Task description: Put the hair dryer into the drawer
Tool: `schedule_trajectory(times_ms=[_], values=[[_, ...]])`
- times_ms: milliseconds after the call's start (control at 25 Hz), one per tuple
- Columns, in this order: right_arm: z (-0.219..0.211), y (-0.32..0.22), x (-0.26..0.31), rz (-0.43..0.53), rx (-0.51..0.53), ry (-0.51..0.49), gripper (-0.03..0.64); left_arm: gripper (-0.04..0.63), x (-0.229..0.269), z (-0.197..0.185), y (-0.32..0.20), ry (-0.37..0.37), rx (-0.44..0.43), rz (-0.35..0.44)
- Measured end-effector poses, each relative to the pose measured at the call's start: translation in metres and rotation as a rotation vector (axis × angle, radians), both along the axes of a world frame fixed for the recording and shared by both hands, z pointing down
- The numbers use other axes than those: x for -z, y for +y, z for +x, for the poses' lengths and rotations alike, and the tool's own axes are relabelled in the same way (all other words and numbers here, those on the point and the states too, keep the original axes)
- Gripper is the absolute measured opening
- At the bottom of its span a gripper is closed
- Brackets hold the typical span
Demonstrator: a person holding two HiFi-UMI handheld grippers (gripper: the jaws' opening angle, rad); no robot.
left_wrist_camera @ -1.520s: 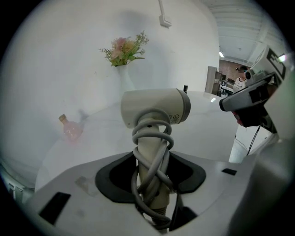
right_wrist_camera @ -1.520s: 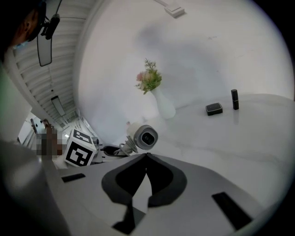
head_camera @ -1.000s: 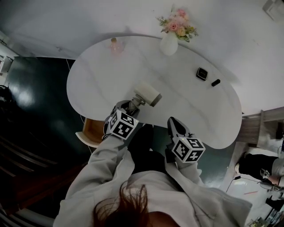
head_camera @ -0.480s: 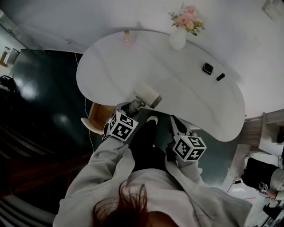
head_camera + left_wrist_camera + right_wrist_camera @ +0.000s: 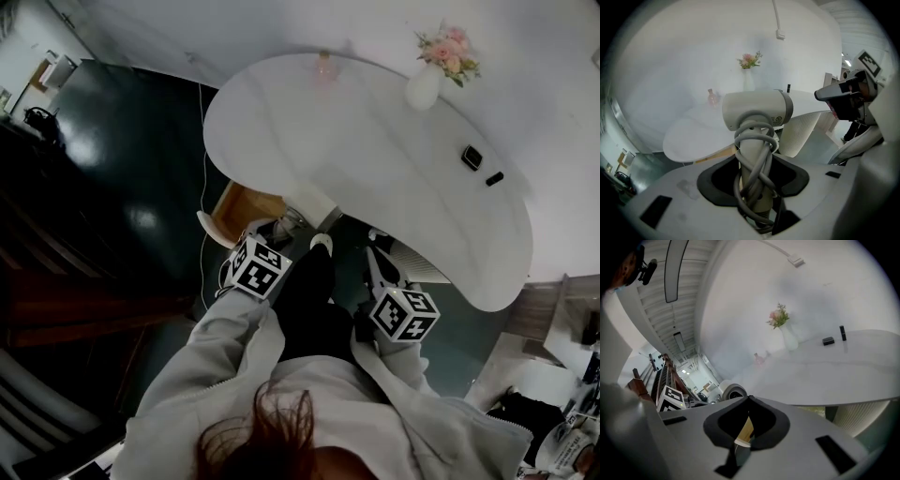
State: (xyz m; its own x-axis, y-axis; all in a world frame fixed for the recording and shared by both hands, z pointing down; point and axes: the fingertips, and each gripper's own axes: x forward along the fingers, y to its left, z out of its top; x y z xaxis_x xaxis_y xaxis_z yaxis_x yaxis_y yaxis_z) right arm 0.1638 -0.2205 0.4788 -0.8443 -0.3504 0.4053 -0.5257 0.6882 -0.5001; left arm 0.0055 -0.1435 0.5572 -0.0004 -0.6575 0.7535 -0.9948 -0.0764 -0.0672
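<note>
Left gripper is mine to answer for first: its jaws are clamped on the handle of the hair dryer, with the grey cord wound in loops round that handle and caught between the pads too. Above the jaws the white barrel lies crosswise, its grey end to the right in the left gripper view. From the head view I see the dryer held in the air at the near edge of the white table, not resting on anything.

Just left of it in that view, under the table's rim, is a wood-coloured open box with a white front, which I take for the drawer; the dryer is beside it, not in it.

My right gripper has its jaws together at the tips with nothing between them. It hangs in front of the table edge, near the ribbed white pedestal.

On the tabletop, well away from both tools, stand a white vase of pink flowers, a small pink bottle and two small dark objects.
</note>
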Motion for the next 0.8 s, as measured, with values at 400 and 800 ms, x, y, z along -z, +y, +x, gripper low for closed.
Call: schedule_trajectory(times_ms=[400,800], values=[[-0.033,0.031,-0.009,-0.031,0.134,0.016,0.049,0.193,-0.014,-0.020,0.067,0.024,0.132,-0.050],[-0.077,0.054,-0.027,-0.077,0.222,0.060,0.049,0.193,-0.041,-0.057,0.115,0.061,0.183,-0.155]])
